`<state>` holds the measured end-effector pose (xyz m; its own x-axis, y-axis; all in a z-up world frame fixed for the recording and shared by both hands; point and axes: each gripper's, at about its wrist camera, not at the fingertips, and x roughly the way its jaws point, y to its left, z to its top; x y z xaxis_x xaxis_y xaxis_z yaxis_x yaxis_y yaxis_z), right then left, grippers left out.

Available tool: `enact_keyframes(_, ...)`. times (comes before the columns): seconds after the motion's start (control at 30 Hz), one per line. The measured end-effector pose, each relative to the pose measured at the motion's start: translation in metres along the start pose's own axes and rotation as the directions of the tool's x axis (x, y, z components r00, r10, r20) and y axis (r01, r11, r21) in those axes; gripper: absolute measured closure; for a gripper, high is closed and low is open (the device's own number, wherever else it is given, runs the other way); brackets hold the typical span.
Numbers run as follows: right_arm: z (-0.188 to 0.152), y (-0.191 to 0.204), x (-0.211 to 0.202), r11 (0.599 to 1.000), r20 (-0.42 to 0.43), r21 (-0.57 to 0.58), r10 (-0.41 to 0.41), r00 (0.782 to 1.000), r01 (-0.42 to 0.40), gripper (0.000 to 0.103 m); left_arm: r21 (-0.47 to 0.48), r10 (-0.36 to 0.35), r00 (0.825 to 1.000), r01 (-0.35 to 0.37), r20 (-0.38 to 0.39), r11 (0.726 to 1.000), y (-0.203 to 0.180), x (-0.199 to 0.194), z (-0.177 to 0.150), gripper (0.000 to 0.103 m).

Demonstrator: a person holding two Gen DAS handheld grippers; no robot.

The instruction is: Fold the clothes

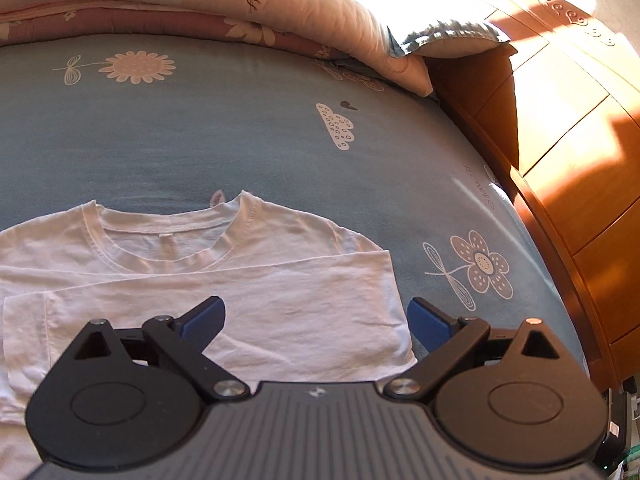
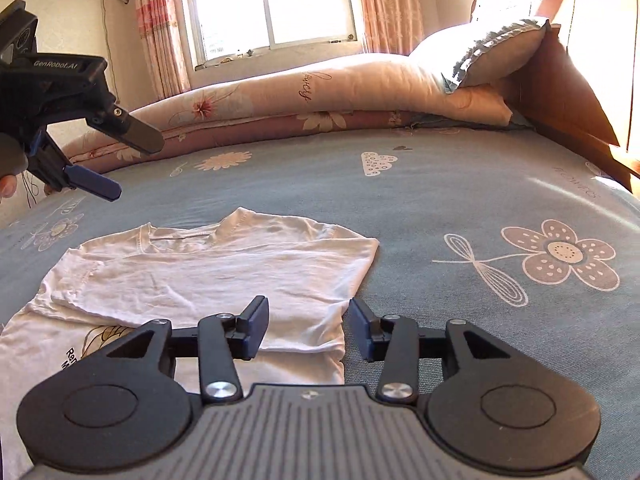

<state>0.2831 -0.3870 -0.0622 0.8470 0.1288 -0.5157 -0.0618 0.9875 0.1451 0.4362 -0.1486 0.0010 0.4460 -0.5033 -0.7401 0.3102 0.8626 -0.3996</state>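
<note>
A white T-shirt [image 1: 240, 280] lies flat on the bed, neck away from me, both sleeves folded in across the chest. In the right wrist view the T-shirt [image 2: 224, 268] shows a printed design at its lower left. My left gripper [image 1: 316, 308] hovers over the shirt's right half, jaws wide open and empty. From the right wrist camera, that left gripper [image 2: 138, 168] hangs in the air at the upper left, held by a hand. My right gripper [image 2: 307, 308] stands partly open above the shirt's right edge, nothing pinched between its pads.
A blue-grey flowered sheet [image 1: 200, 140] covers the bed. A rolled pink quilt [image 1: 200, 0] and a pillow [image 1: 452, 36] lie along the far side. The wooden headboard [image 1: 560, 120] bounds the right. A curtained window [image 2: 272, 4] is behind.
</note>
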Motion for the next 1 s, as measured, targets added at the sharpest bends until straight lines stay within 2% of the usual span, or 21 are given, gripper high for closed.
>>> enact_keyframes(0.13,-0.004,0.003,0.006,0.999,-0.027,-0.024,-0.024,0.999,0.024,0.052,-0.088,0.001,1.0,-0.004,-0.031,0.996,0.043,0.028,-0.022,0.006)
enact_keyframes(0.23,-0.005,0.0,0.013,0.999,-0.047,-0.021,-0.039,0.998,0.039,0.052,-0.142,0.013,1.0,-0.016,-0.024,0.99,0.067,0.039,-0.034,0.006)
enact_keyframes(0.5,-0.006,-0.007,0.027,0.998,-0.09,0.023,-0.052,0.995,0.054,0.05,-0.259,0.069,0.997,-0.071,-0.019,0.963,0.123,0.03,-0.046,0.006)
enact_keyframes(0.57,-0.007,-0.006,0.027,0.998,-0.094,0.015,-0.058,0.994,0.059,0.049,-0.297,0.09,0.996,-0.088,-0.006,0.951,0.132,0.019,-0.045,0.006)
enact_keyframes(0.7,-0.006,-0.005,0.025,0.998,-0.09,0.01,-0.065,0.994,0.066,0.046,-0.303,0.107,0.994,-0.094,0.025,0.948,0.131,-0.014,-0.039,0.006)
enact_keyframes(0.87,-0.002,-0.003,0.016,0.997,-0.1,0.053,-0.048,0.994,0.054,0.046,-0.22,0.124,0.991,-0.109,0.056,0.969,0.103,-0.074,-0.041,0.006)
enact_keyframes(1.0,0.001,0.007,-0.009,0.997,-0.074,0.064,-0.025,0.997,0.03,0.043,-0.138,0.123,0.988,-0.109,0.097,0.984,0.078,-0.134,-0.057,0.006)
